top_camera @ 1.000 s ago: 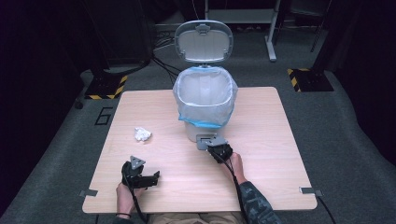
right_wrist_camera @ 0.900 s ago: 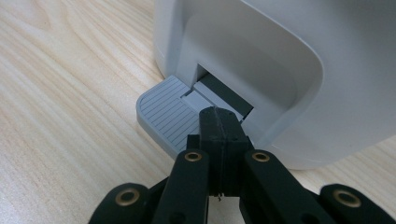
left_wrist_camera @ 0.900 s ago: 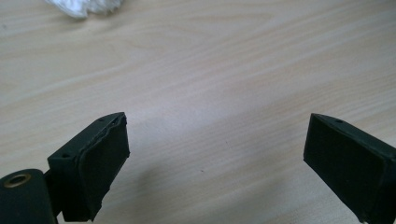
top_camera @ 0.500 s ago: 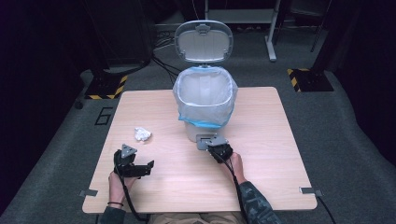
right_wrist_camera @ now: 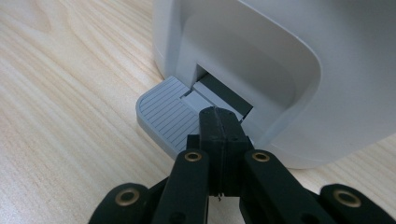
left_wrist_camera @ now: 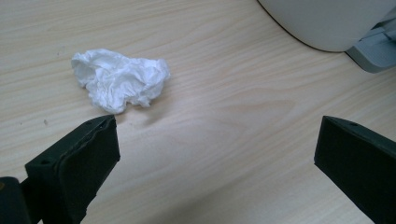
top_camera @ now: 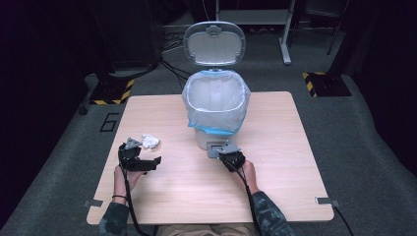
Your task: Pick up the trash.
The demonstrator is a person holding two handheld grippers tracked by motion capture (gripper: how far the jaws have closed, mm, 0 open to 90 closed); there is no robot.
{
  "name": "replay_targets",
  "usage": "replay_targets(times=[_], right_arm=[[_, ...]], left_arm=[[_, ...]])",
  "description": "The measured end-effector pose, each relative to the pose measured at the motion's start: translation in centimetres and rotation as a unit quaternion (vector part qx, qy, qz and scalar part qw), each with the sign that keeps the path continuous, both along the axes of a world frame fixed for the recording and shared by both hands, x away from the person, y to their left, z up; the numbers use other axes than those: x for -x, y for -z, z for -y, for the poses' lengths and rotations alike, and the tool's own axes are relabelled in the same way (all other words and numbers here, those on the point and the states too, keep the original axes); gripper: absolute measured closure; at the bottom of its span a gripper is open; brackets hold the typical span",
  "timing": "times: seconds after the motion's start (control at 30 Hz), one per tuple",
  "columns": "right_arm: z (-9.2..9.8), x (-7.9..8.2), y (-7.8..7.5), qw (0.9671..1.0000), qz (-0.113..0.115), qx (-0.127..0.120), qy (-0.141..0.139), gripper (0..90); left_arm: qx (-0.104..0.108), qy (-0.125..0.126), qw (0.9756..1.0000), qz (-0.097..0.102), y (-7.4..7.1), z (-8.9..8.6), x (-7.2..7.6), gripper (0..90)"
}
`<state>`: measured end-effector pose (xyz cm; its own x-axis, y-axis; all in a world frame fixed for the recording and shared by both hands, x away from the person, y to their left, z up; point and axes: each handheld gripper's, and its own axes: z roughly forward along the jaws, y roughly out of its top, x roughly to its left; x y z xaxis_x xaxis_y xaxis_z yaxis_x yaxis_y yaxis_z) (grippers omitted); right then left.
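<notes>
the left gripper (left_wrist_camera: 215, 154) has its jaws spread as wide as they go, having just been opening, and nothing sits between them: bare wood shows in the gap. in the left gripper view the crumpled tissue (left_wrist_camera: 120, 79) lies ahead of the tips and off toward the jaw at the left of that view, just past its end and clear of it, so the wad is not centred in the gap. seen from above, the left gripper (top_camera: 139, 161) hangs near the tissue (top_camera: 150, 141), which rests on the table (top_camera: 275, 187) a little farther from the person and toward the bin (top_camera: 216, 105). the wad has no clear long axis; it is a rough lump, slightly wider than deep, so any approach angle should do.

the right gripper (right_wrist_camera: 219, 123) has its jaws pressed together, the joined tips resting on the grey pedal (right_wrist_camera: 163, 116) at the bin's foot, and the lid (top_camera: 214, 43) stands open. it is well apart from the tissue, so the left hand is plainly the nearer one. my guess is the next move needs the left jaws shifted sideways to straddle the wad.
</notes>
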<state>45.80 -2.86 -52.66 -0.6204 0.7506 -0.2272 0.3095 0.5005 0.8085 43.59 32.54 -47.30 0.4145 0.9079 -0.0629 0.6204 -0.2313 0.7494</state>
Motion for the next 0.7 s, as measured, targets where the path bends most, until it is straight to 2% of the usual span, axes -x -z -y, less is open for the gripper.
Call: replay_targets(times=[0.17, 0.2, 0.3, 0.4, 0.43, 0.5, 0.53, 0.63, 0.7], right_arm=[[0.0, 0.0, 0.0, 1.0, 0.002, 0.001, 0.0, 90.0], [0.0, 0.0, 0.0, 1.0, 0.002, 0.001, 0.0, 90.0], [0.0, 0.0, 0.0, 1.0, 0.002, 0.001, 0.0, 90.0], [-0.1, 0.1, 0.0, 1.0, 0.0, -0.002, -0.001, 90.0], [0.0, 0.0, 0.0, 1.0, 0.006, 0.007, -0.002, 90.0], [0.0, 0.0, 0.0, 1.0, 0.006, 0.006, -0.001, 90.0], [0.0, 0.0, 0.0, 1.0, 0.006, 0.006, -0.001, 90.0], [0.0, 0.0, 0.0, 1.0, 0.006, 0.006, -0.002, 90.0], [0.0, 0.0, 0.0, 1.0, 0.006, 0.005, -0.001, 90.0]], left_arm=[[-0.002, -0.003, 1.0, -0.006, 0.1, -0.5, -1.8, 0.0], [-0.002, -0.003, 1.0, -0.006, 0.1, -0.5, -1.8, 0.0], [-0.011, -0.008, 0.9999, -0.01, 0.2, -1.2, -3.2, 0.0], [-0.003, -0.012, 0.9999, -0.011, 0.4, -1.5, -3.9, 0.0], [-0.006, -0.015, 0.9998, -0.012, 0.5, -1.6, -4.3, 0.0], [-0.005, -0.018, 0.9996, -0.019, 0.7, -1.7, -5.0, 0.0], [-0.006, -0.019, 0.9994, -0.029, 1.0, -1.8, -5.7, 0.0], [-0.002, -0.023, 0.9992, -0.033, 1.4, -1.9, -6.5, 0.0], [-0.011, -0.018, 0.999, -0.039, 1.6, -2.0, -7.0, 0.0]])
